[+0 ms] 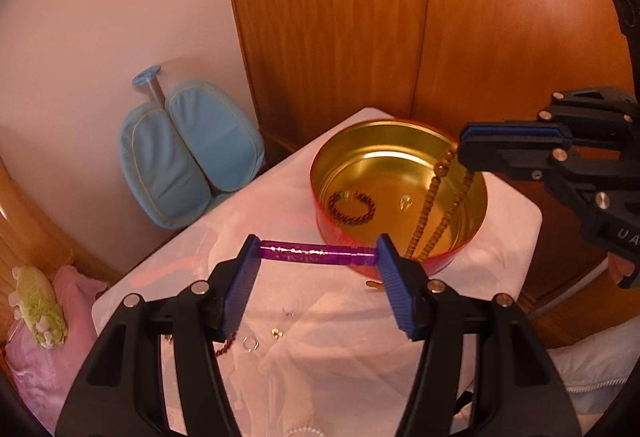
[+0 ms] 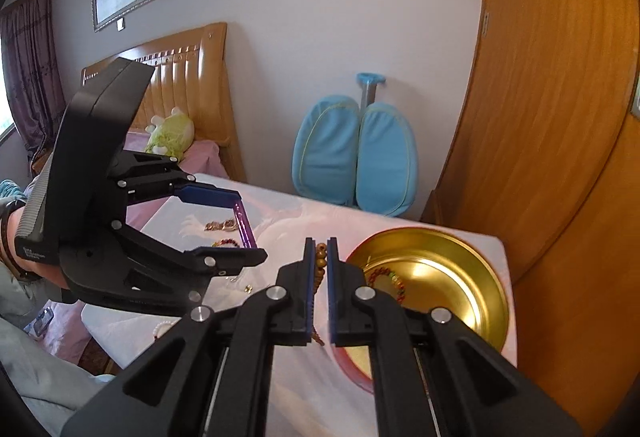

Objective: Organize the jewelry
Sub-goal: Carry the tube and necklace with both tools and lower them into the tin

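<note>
Left gripper (image 1: 316, 255), lower center of frame, spans wide & clamps a purple tube (image 1: 308, 254) end to end. Right gripper (image 2: 320, 257) pinches a brown bead necklace (image 1: 430, 205) dangling into the gold tin (image 1: 400, 157), center-right.

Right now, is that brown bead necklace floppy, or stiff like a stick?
Probably floppy: the wooden bead necklace hangs in two limp strands from the right gripper over the gold tin. It will likely swing when moved and pile up when dropped.
</note>
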{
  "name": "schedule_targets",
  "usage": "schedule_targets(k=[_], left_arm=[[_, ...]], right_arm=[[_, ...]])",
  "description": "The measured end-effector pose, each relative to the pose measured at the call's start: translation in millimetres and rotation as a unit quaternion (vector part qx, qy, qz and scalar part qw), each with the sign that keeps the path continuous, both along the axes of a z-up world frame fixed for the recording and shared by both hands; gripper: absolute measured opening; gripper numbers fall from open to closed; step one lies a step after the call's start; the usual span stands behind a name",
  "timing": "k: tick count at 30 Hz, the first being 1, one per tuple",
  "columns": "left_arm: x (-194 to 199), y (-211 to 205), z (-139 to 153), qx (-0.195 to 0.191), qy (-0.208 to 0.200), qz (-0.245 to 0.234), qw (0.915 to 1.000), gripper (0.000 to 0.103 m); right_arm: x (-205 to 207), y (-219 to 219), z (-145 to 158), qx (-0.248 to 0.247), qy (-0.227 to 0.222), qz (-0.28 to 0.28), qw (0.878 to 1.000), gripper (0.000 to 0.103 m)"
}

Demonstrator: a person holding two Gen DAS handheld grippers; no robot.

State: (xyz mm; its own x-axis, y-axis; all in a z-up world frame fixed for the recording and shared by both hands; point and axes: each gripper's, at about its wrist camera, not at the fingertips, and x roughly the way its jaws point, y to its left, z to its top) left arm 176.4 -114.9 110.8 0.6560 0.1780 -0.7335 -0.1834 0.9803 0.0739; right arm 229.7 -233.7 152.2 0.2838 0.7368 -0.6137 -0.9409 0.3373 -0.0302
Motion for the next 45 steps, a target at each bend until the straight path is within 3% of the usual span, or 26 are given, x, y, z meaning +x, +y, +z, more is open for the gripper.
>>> schedule_targets(k=[3, 6, 14, 17, 23, 32, 39, 45], left_arm=[[25.6, -16.3, 19.5, 0.018, -0.009, 0.003, 0.9998, 0.059], [47.7, -28.9, 29.6, 0.013, -0.011, 0.002, 0.9999, 0.059], [96.3, -47.8, 23.3, 0.010, -0.001, -0.023, 0.9997, 0.059], [119.3, -46.7, 6.9, 0.007, 0.012, -0.041, 0.9991, 0.059], [154.7, -35.5, -46.7, -0.015, 0.063, -0.062, 0.9960, 0.059], [176.3, -22.2, -125.2, -0.065, 0.145, -0.062, 0.9853, 0.059], [188.5, -28.7, -148.5, -0.058, 0.169, -0.077, 0.9808, 0.059], [193.1, -37.1, -161.7, -0.054, 0.181, -0.082, 0.9786, 0.059]], right_arm=[[16.2, -16.2, 21.4, 0.023, -0.013, -0.009, 1.000, 0.007], [33.1, -27.8, 37.5, 0.039, -0.026, -0.016, 0.999, 0.007], [84.1, -43.2, 46.3, 0.041, -0.028, -0.048, 0.998, 0.007], [102.9, -41.1, 31.8, 0.022, -0.023, -0.066, 0.997, 0.007], [140.6, -26.0, -27.8, -0.046, 0.042, -0.091, 0.994, 0.007], [168.4, -13.8, -122.6, -0.129, 0.147, -0.106, 0.975, 0.007], [179.6, -15.4, -164.2, -0.171, 0.182, -0.112, 0.962, 0.007], [182.8, -24.1, -177.6, -0.181, 0.201, -0.114, 0.956, 0.007]])
